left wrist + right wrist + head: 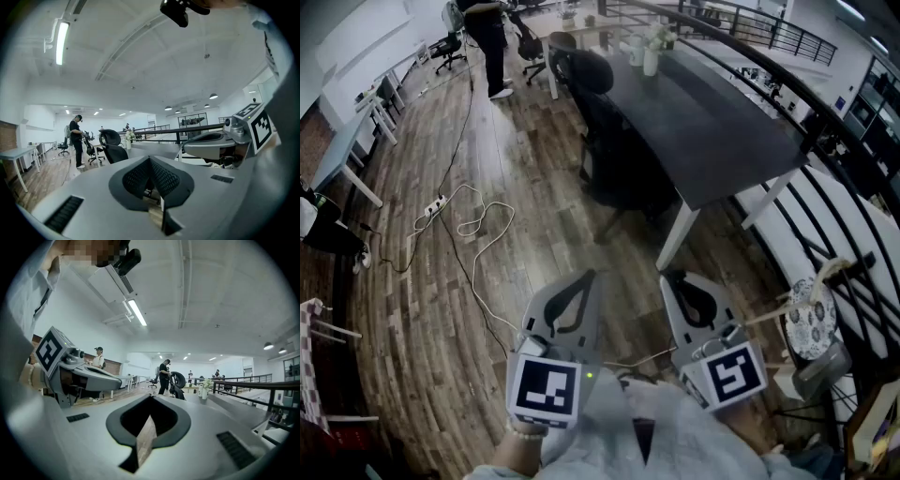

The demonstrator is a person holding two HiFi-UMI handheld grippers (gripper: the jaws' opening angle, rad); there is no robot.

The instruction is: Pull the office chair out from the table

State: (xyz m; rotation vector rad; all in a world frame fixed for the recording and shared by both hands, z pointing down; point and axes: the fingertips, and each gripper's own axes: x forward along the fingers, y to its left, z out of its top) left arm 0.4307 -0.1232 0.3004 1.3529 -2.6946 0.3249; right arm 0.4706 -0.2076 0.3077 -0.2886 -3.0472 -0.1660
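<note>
The black office chair (pixel 614 155) stands pushed in against the dark tabletop (pixel 722 122), its seat and base lost in shadow and hard to make out. Well short of it, the left claw (pixel 581 284) and right claw (pixel 677 284) are both pinched together and empty above the wooden floor (pixel 441 309)

Blk office chair (pixel 617 173) at table (pixel 717 122)

Head view: up on the person's head, aimed steeply down at the brown wood-plank floor (pixel 431 309), long dark tabletop (pixel 712 122) farther ahead.
Left gripper view: low, near-level along its jaws; right gripper (pixel 185 147) close at its right edge.
Right gripper view: level too; left gripper (pixel 119 379) close at its left.
Shared: all three catch the black mesh office chair (pixel 614 169) and that tabletop.
</note>
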